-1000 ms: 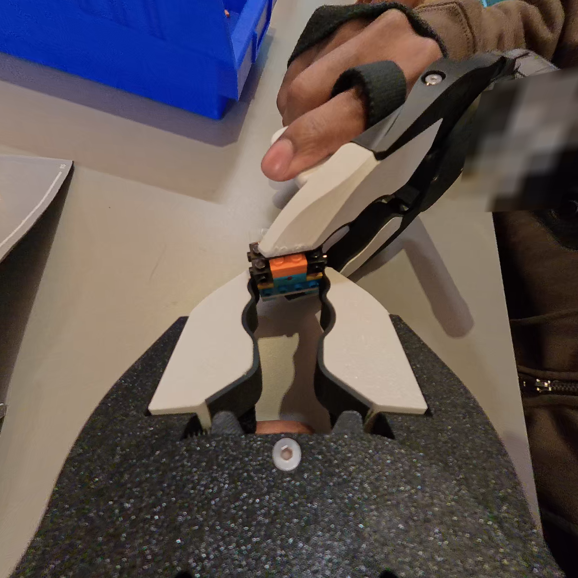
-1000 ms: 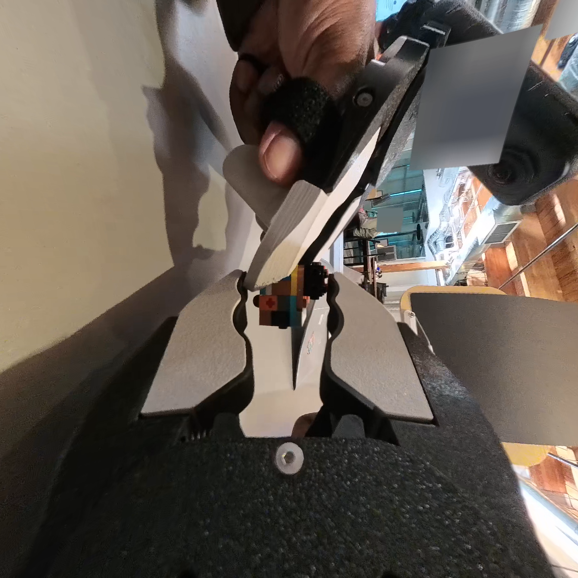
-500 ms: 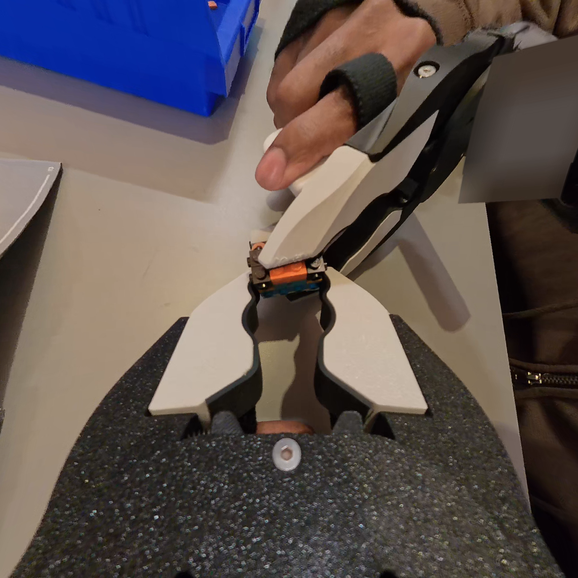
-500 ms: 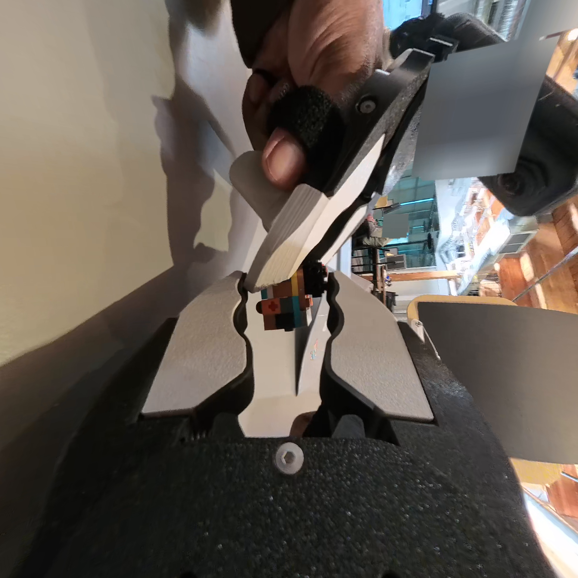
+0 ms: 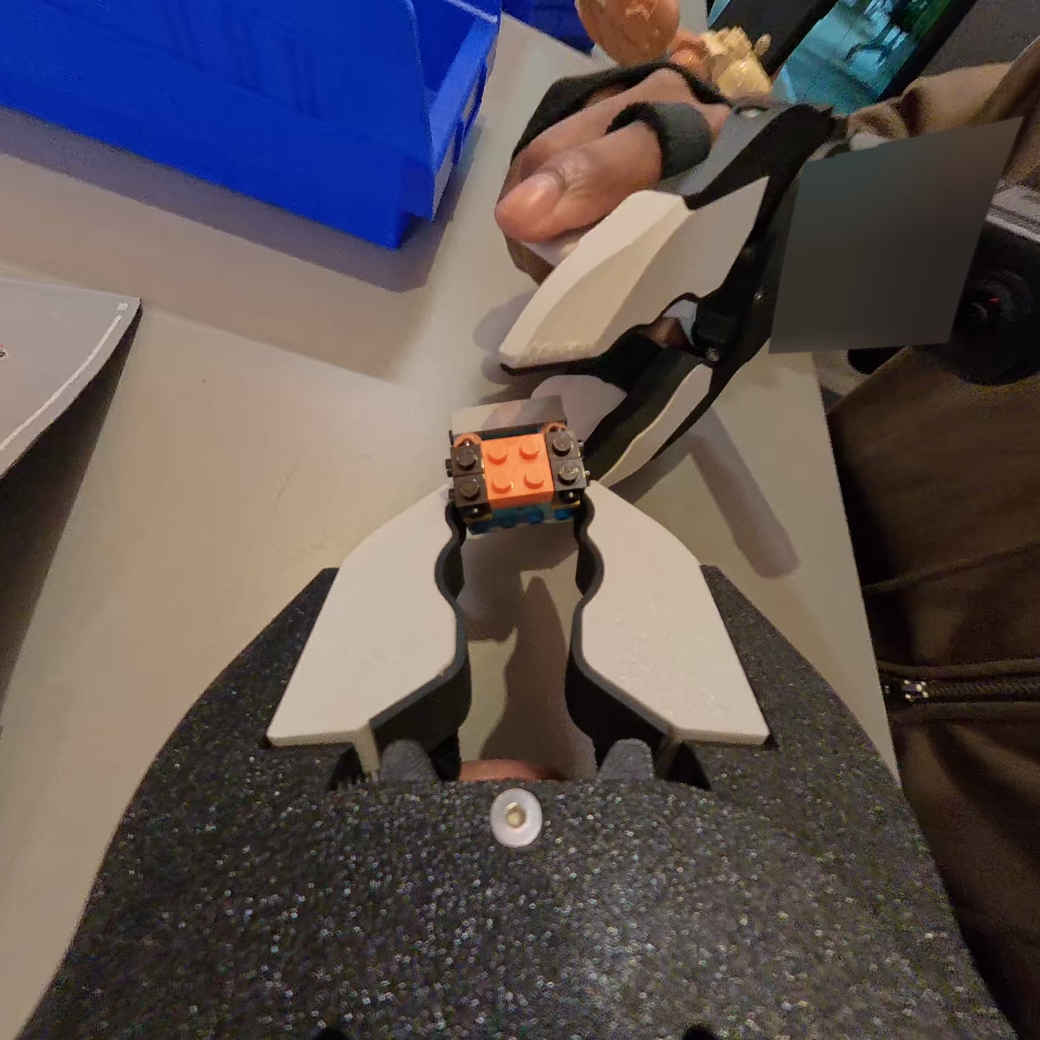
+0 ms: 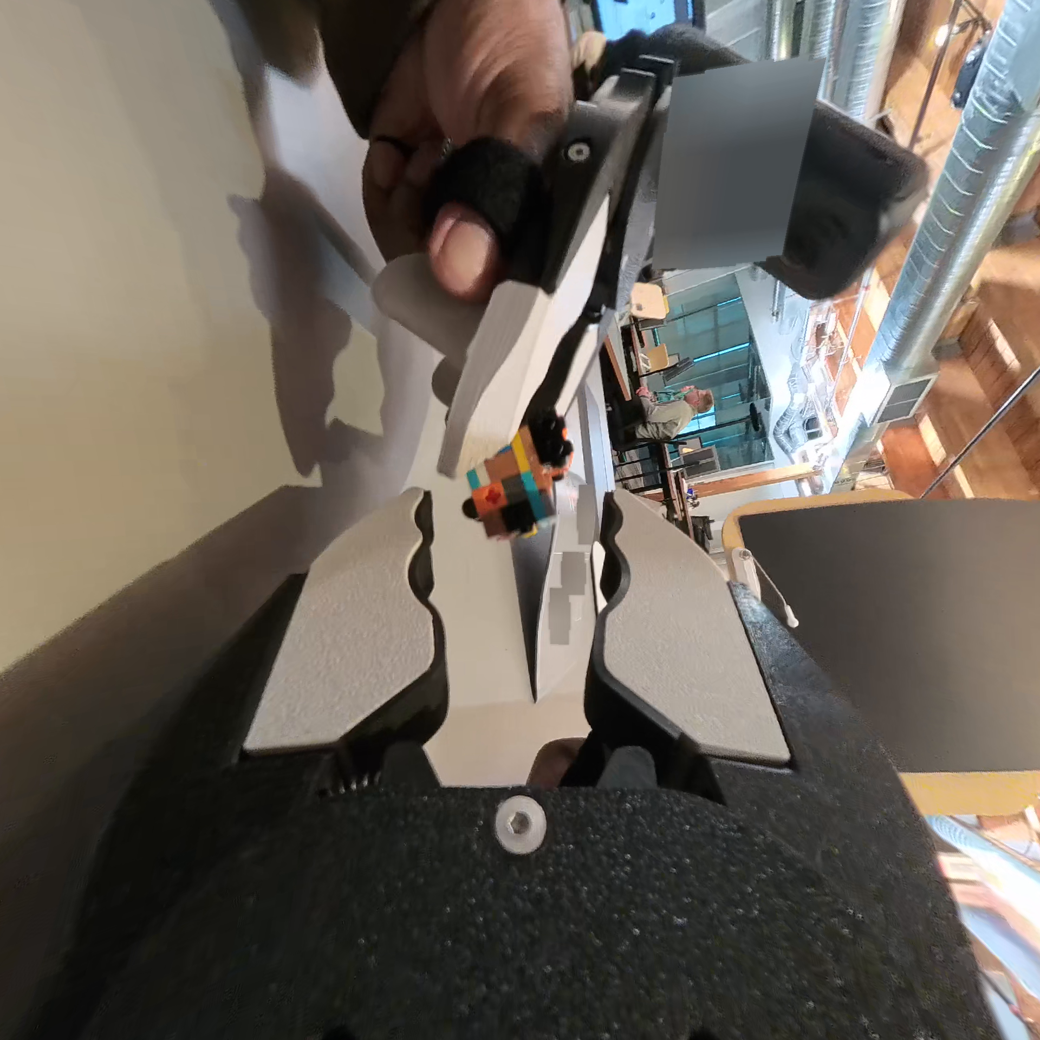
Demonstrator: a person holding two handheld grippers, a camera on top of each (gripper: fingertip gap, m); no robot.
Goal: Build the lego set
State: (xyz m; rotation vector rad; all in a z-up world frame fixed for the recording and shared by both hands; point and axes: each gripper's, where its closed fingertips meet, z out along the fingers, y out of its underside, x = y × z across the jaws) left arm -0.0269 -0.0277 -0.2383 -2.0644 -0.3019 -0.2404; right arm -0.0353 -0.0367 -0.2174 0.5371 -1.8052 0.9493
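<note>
Blurred lego block [image 6: 515,487] beside right claw [image 6: 518,520]

Blue plastic bin [image 5: 270,107] sits at far left on the pale grey table [image 5: 214,450]. Grey paper sheet [image 5: 50,360] with a curved white line lies at left edge. Right wrist view: dark panel [image 6: 900,630], ribbed silver duct [image 6: 968,185], seated person [image 6: 669,413] far off.

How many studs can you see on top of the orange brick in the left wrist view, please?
4, in a two-by-two square on the orange brick, atop the lego block clamped in the left gripper. None appear hidden.
</note>
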